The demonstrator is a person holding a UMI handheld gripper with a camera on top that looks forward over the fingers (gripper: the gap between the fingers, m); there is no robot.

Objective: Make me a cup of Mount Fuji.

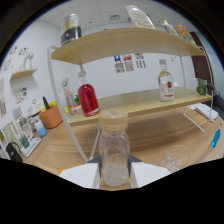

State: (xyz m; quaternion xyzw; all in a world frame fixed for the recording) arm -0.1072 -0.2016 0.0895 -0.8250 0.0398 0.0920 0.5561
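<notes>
A clear bottle with a tan cap is gripped upright between the fingers, probably held ready for pouring into the empty glass set on the bench just beside.

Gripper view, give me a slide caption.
Gripper holding a clear glass jar with wooden lid before a wooden shelf carrying a red bottle.

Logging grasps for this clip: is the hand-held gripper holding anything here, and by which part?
The hand-held gripper appears shut on the clear jar, its fingers pressing the jar's lower body from both sides. The wooden lid is untouched.
</notes>
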